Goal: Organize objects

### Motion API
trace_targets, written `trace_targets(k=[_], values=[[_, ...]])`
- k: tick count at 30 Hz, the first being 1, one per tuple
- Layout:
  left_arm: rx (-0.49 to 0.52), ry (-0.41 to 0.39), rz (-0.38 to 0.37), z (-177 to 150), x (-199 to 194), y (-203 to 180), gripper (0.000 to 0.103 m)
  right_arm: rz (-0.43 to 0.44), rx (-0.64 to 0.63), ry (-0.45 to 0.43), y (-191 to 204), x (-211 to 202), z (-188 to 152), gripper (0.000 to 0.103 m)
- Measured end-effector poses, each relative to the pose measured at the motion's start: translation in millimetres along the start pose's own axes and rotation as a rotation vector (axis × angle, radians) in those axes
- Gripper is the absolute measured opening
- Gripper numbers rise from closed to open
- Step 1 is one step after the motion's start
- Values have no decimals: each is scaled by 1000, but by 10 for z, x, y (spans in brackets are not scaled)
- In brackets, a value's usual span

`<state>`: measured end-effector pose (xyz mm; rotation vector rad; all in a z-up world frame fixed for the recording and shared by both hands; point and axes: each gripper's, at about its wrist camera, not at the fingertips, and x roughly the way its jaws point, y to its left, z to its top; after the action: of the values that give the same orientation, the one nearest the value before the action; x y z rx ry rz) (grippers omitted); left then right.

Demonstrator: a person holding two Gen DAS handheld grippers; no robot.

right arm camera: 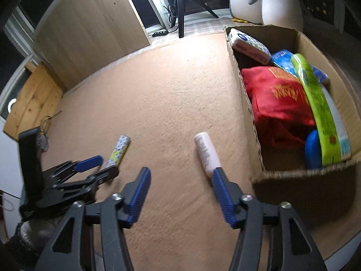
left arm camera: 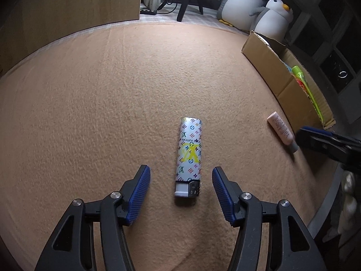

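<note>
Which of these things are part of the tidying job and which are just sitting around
Part of the job:
lighter, on the carpet between the open left gripper fingers
pink tube, beside the right gripper
cardboard box, already holding items

Just lying about:
plush penguins
tripod
power strip

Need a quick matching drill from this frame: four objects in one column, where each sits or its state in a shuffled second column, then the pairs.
Things
1. lighter
2. pink tube
3. red pouch
4. left gripper

Places or states
A. inside the cardboard box
B. lying on the tan cloth between two open blue pads, untouched
C. open, holding nothing
D. lying on the cloth just outside the box, at the right gripper's right-hand pad

Pairs: 1-B, 2-D, 3-A, 4-C
</note>
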<state>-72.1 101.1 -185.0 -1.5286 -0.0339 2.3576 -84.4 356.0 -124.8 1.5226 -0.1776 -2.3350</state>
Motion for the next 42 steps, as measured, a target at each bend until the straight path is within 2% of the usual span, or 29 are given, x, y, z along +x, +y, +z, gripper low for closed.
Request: trace_targets(k=[9, 14, 22, 28, 37, 42], values=[[2, -6, -12, 41, 40, 11, 61, -152, -86, 42, 165, 252, 147, 44], [4, -8, -26, 43, 38, 9, 61, -195, -125, 73, 235, 359, 191, 44], [-9, -10, -48, 48, 31, 72, 61, -127, -37, 140, 120, 435, 157, 44], [-12, -11, -55, 47, 31, 92, 61, -81, 29, 143, 29, 386, 16, 41], [18, -2, -31, 102, 52, 30, 61, -70, -7, 113, 171, 483, 176, 34], [67, 11, 1, 158, 110, -92, 60, -88, -40, 114, 194, 511, 130, 30]])
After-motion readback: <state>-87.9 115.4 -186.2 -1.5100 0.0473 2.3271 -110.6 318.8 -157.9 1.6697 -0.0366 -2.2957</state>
